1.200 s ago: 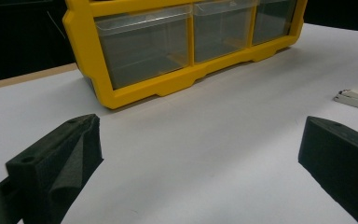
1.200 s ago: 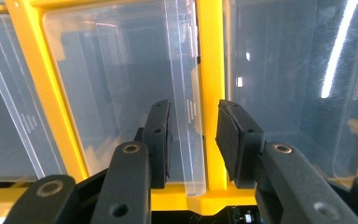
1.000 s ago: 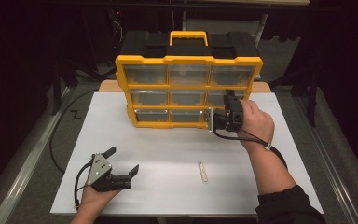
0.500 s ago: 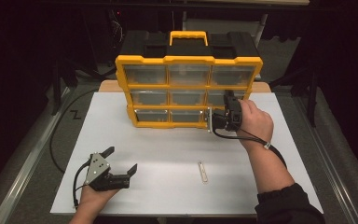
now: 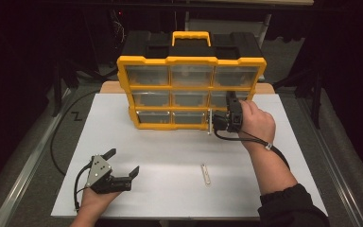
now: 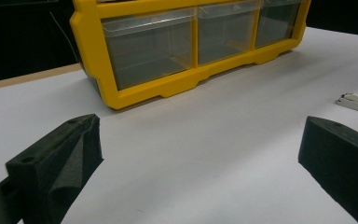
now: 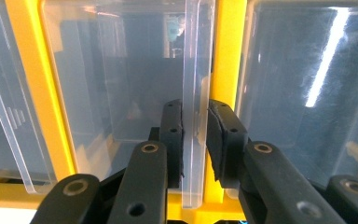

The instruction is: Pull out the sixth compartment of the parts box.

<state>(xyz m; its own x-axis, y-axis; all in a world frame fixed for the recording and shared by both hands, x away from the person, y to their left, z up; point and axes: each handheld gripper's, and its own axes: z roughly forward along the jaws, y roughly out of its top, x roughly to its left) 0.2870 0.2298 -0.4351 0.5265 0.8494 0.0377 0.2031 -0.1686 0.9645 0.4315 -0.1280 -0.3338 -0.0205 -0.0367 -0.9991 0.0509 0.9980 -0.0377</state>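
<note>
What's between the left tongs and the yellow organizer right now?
Nothing: bare white table between left tongs and yellow organizer, per the left gripper view.

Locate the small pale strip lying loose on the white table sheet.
In the high view, the pale strip lies flat on the white sheet, right of centre, in front of the yellow drawer cabinet and between the left gripper and the person's right forearm.

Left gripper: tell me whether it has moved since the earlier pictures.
No. In the high view the left gripper lies at the same spot on the white table, equally far from the yellow organizer and the small strip.
</note>
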